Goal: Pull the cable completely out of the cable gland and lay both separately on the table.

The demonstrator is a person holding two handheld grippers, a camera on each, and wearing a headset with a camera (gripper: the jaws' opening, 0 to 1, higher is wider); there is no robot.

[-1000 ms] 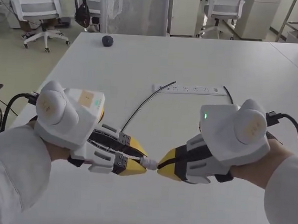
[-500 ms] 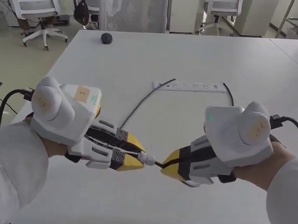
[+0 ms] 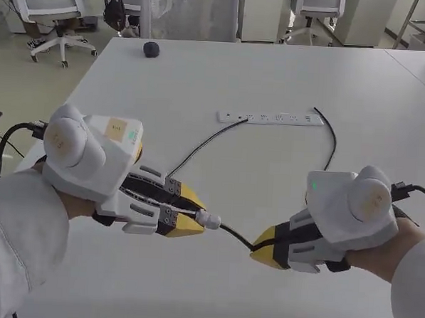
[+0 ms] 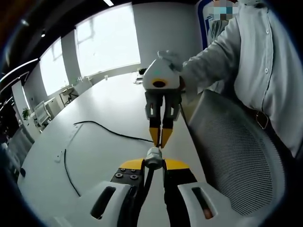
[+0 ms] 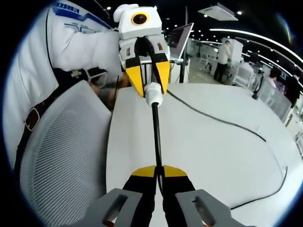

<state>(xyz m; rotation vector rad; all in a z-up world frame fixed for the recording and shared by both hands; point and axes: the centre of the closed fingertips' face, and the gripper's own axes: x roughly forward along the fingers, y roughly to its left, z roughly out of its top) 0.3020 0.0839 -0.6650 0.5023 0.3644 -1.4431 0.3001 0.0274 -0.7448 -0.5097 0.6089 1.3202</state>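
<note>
The white cable gland [image 3: 208, 220] is pinched in the yellow tips of my left gripper [image 3: 197, 221], which is shut on it. A black cable [image 3: 235, 236] runs out of the gland's front to my right gripper [image 3: 260, 251], which is shut on the cable a short way off. The cable's other length [image 3: 202, 147] trails from behind the left gripper across the table. In the left gripper view the gland [image 4: 154, 158] sits between the jaws, facing the right gripper [image 4: 161, 140]. In the right gripper view the cable [image 5: 156, 132] stretches taut from my jaws to the gland [image 5: 153, 94].
A white power strip [image 3: 270, 118] with its black cord [image 3: 330, 139] lies across the middle of the white table [image 3: 324, 72]. A small dark round object [image 3: 152, 50] sits near the far edge. Office chairs [image 3: 42, 11] stand beyond the table.
My right gripper has moved right and toward the near edge with the cable, so a longer black stretch shows between it and the gland. The left gripper has held its place.
</note>
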